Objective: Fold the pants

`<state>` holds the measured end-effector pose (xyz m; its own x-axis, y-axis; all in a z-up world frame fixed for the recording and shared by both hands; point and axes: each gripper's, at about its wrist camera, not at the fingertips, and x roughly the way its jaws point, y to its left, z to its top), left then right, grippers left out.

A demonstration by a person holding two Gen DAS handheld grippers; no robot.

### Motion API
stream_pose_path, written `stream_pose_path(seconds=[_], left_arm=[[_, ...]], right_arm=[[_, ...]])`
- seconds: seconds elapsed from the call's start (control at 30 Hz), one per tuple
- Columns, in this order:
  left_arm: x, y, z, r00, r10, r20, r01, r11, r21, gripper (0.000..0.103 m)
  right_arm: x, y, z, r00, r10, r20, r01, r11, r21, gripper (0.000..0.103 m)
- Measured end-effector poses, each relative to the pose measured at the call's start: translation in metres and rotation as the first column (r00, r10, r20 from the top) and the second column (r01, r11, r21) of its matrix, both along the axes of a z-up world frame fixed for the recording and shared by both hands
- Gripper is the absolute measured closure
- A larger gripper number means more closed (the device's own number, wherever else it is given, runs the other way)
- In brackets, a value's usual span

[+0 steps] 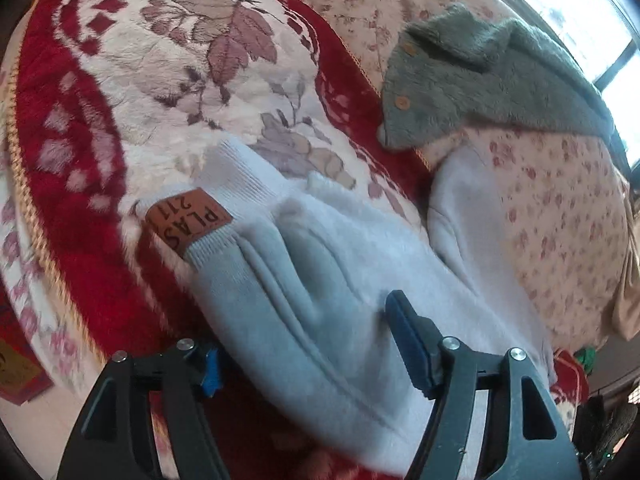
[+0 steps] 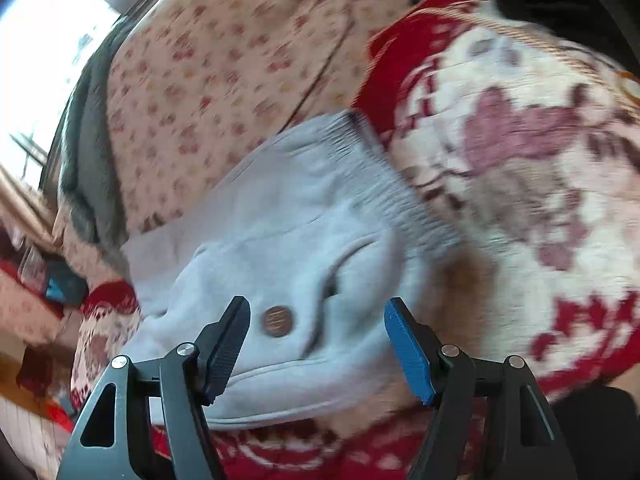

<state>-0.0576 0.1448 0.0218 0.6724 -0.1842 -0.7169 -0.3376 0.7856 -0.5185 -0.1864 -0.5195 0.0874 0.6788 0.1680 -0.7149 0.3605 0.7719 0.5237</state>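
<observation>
**Operator:** Fleece, pale grey-white, fills both my feeds: the pants [image 1: 320, 280] are lying bunched on the red-and-cream floral blanket [image 1: 120, 100]. On my left wrist view I've got the ribbed waistband [image 1: 240, 184] pointing away from me, with a brown leather patch [image 1: 188, 220] stitched on it, lettering upside down.

**Spotter:** And your left gripper [image 1: 312, 344]?

**Operator:** Spread wide. The pants' fabric runs right between the two fingers, one blue pad [image 1: 408, 344] resting against the cloth on the right, the other mostly hidden under the fabric on the left. It isn't pinching anything.

**Spotter:** Right side?

**Operator:** My right gripper [image 2: 316, 344] is gaping apart too, hovering low over the pants [image 2: 280, 240]. Between its fingers I see a round brown button [image 2: 277, 321] beside a pocket slit. Whether the pads touch the cloth, I can't tell; the feed is smeared with motion blur.

**Spotter:** Anything else around?

**Operator:** A grey fuzzy garment [image 1: 480, 80] with wooden buttons lies beyond the pants on a pink flowered sheet [image 1: 560, 220], just beside the blanket's red border. Bright window [image 1: 580, 0] behind that.
</observation>
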Motion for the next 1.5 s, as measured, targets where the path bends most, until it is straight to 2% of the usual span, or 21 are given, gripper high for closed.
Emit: stream_pose_path(seconds=[0.03, 0.07, 0.1, 0.2, 0.37, 0.43, 0.5, 0.57, 0.7, 0.8, 0.87, 0.93, 0.97, 1.07, 1.1, 1.17, 1.27, 1.33, 1.43, 1.5], left_arm=[[0.005, 0.003, 0.001, 1.000, -0.003, 0.008, 0.003, 1.000, 0.011, 0.069], [0.010, 0.004, 0.003, 1.000, -0.013, 0.011, 0.013, 0.999, 0.044, 0.083], [0.015, 0.002, 0.008, 0.999, -0.044, 0.021, 0.041, 0.995, 0.095, 0.087], [0.019, -0.005, 0.022, 0.991, -0.113, 0.071, 0.097, 0.976, 0.194, 0.087], [0.016, 0.003, 0.007, 0.995, -0.103, 0.008, 0.099, 0.975, 0.200, 0.087], [0.010, 0.005, 0.000, 0.995, -0.097, -0.007, 0.097, 0.975, 0.201, 0.087], [0.006, 0.009, 0.002, 0.996, -0.090, 0.000, 0.089, 0.980, 0.176, 0.087], [0.005, 0.008, 0.003, 0.995, -0.096, -0.011, 0.097, 0.976, 0.193, 0.087], [0.006, 0.006, 0.002, 0.995, -0.092, -0.040, 0.098, 0.973, 0.209, 0.087], [0.005, 0.007, 0.003, 0.995, -0.077, -0.059, 0.088, 0.976, 0.201, 0.083], [0.003, 0.007, 0.005, 0.995, -0.066, -0.081, 0.082, 0.974, 0.212, 0.072], [-0.001, 0.007, 0.011, 0.995, -0.036, -0.092, 0.060, 0.960, 0.275, 0.046], [-0.006, 0.007, 0.017, 0.997, -0.022, -0.077, 0.045, 0.949, 0.311, 0.043], [-0.017, 0.006, 0.034, 0.999, -0.008, -0.052, 0.026, 0.933, 0.359, 0.041], [-0.021, 0.006, 0.042, 0.999, 0.001, -0.037, 0.013, 0.929, 0.369, 0.038], [-0.023, 0.004, 0.053, 1.000, 0.006, -0.012, -0.001, 0.929, 0.370, 0.036], [-0.020, -0.009, 0.069, 1.000, -0.012, 0.025, 0.002, 0.932, 0.362, 0.034], [-0.014, -0.024, 0.073, 0.998, -0.042, 0.041, 0.026, 0.939, 0.342, 0.029], [-0.002, -0.053, 0.071, 0.992, -0.121, 0.027, 0.105, 0.934, 0.341, 0.028], [0.004, -0.075, 0.064, 0.985, -0.175, 0.007, 0.161, 0.921, 0.354, 0.028]], right_arm=[[0.007, 0.009, -0.002, 1.000, 0.027, -0.005, -0.027, 1.000, 0.004, 0.028], [0.013, 0.019, -0.004, 0.998, 0.063, -0.007, -0.063, 0.998, 0.010, 0.028], [0.019, 0.028, -0.005, 0.996, 0.093, -0.006, -0.093, 0.996, 0.014, 0.028], [0.033, 0.056, -0.006, 0.984, 0.180, 0.006, -0.180, 0.984, -0.009, 0.028], [0.058, 0.096, -0.004, 0.960, 0.279, -0.005, -0.278, 0.955, -0.104, 0.028], [0.065, 0.097, -0.001, 0.965, 0.262, -0.007, -0.260, 0.956, -0.135, 0.028], [0.068, 0.084, 0.001, 0.974, 0.228, 0.003, -0.225, 0.966, -0.125, 0.027], [0.069, 0.063, 0.002, 0.985, 0.173, 0.002, -0.171, 0.976, -0.138, 0.019], [0.066, 0.009, -0.003, 0.998, 0.047, -0.043, -0.054, 0.982, -0.181, 0.014], [0.065, -0.013, -0.008, 0.999, 0.001, -0.053, -0.009, 0.989, -0.149, 0.014], [0.069, -0.024, -0.013, 0.998, -0.008, -0.062, 0.001, 0.992, -0.125, 0.013], [0.076, -0.030, -0.016, 0.996, -0.031, -0.083, 0.019, 0.989, -0.144, 0.012], [0.079, -0.031, -0.019, 0.995, -0.037, -0.093, 0.022, 0.987, -0.158, 0.012], [0.081, -0.025, -0.024, 0.994, -0.015, -0.108, -0.002, 0.987, -0.162, 0.012], [0.080, -0.020, -0.024, 0.995, -0.001, -0.096, -0.013, 0.989, -0.147, 0.012], [0.080, -0.010, -0.022, 0.996, 0.047, -0.077, -0.056, 0.991, -0.119, 0.012], [0.090, 0.011, -0.016, 0.990, 0.121, -0.070, -0.131, 0.979, -0.156, 0.012], [0.101, 0.031, -0.012, 0.982, 0.182, -0.053, -0.188, 0.970, -0.156, 0.012], [0.120, 0.074, -0.010, 0.945, 0.321, -0.059, -0.327, 0.929, -0.171, 0.012], [0.130, 0.106, -0.013, 0.916, 0.391, -0.094, -0.402, 0.883, -0.241, 0.012]])
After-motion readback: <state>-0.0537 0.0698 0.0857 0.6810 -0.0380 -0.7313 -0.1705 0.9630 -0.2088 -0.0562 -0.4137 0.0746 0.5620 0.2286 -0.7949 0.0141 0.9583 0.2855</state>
